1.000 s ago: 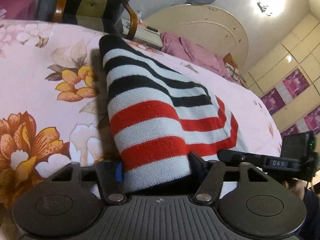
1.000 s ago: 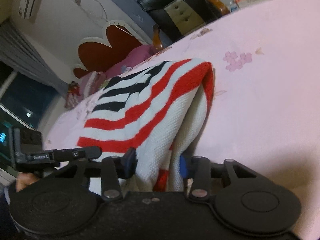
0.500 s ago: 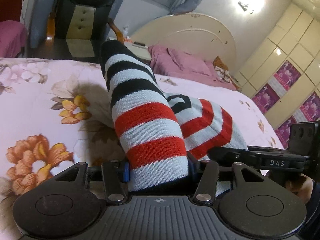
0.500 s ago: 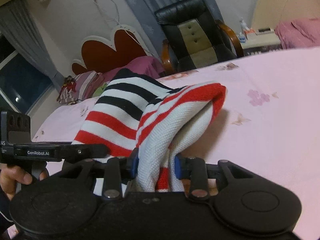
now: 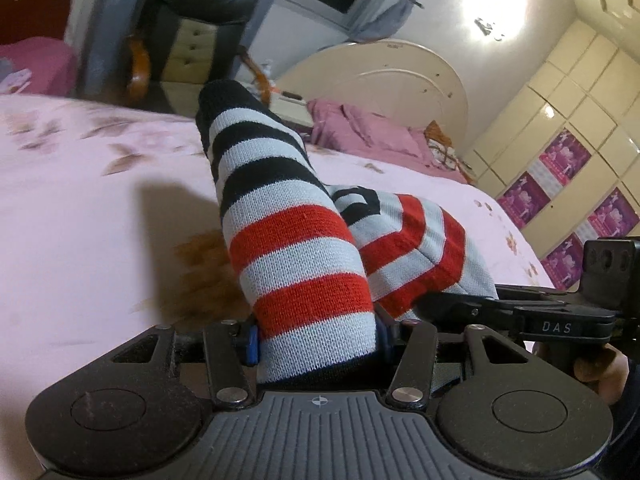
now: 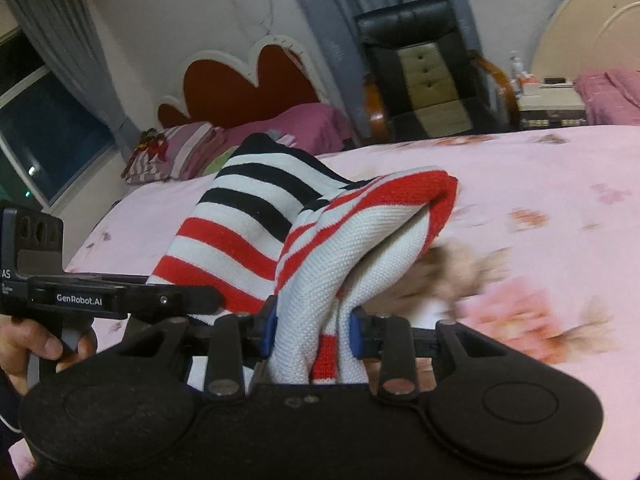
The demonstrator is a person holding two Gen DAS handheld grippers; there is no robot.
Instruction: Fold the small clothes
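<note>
A small knitted garment (image 5: 296, 248) with red, white and black stripes is held up above the pink floral bedsheet (image 5: 80, 240). My left gripper (image 5: 316, 340) is shut on its striped edge. My right gripper (image 6: 312, 332) is shut on a bunched white and red fold of the same garment (image 6: 360, 232). The right gripper also shows at the right of the left wrist view (image 5: 560, 320), and the left gripper shows at the left of the right wrist view (image 6: 100, 300). The two grippers are close side by side. The cloth hides the fingertips.
The bed spreads out ahead. A black and cream armchair (image 6: 424, 68) and a bedside table (image 6: 552, 108) stand beyond it. A second bed with pink bedding (image 5: 360, 136) and a cream headboard lies further back. Wardrobe doors (image 5: 580, 140) are at the right.
Both grippers have lifted and tilted up with the garment, so more of the room shows. The black-striped end has risen off the sheet. Both grips are unchanged.
</note>
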